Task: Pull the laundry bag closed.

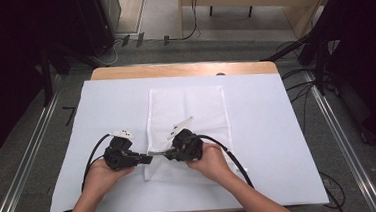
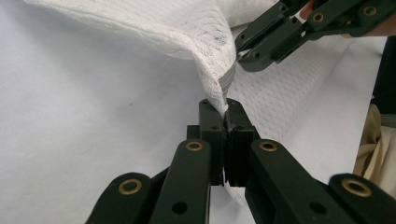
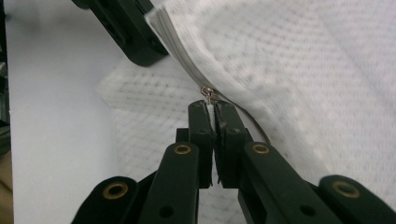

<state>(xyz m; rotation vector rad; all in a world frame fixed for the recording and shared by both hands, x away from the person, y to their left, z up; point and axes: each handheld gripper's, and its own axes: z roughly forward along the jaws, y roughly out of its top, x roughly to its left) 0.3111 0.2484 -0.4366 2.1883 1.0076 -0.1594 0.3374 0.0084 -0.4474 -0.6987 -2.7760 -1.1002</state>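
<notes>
1. Mesh bag (image 1: 188, 131) lies flat on the white table cover (image 1: 278, 130), its near-left corner lifted.
2. Zipper pull (image 3: 208, 94) is pinched by my right gripper (image 3: 211, 109), jaws clamped together on its tab.
3. My left gripper (image 2: 226, 108) is clamped on the bag's corner by the zipper end.
4. Judging this as mid-zip: next I should draw the pull steadily along while the left anchors.
</notes>
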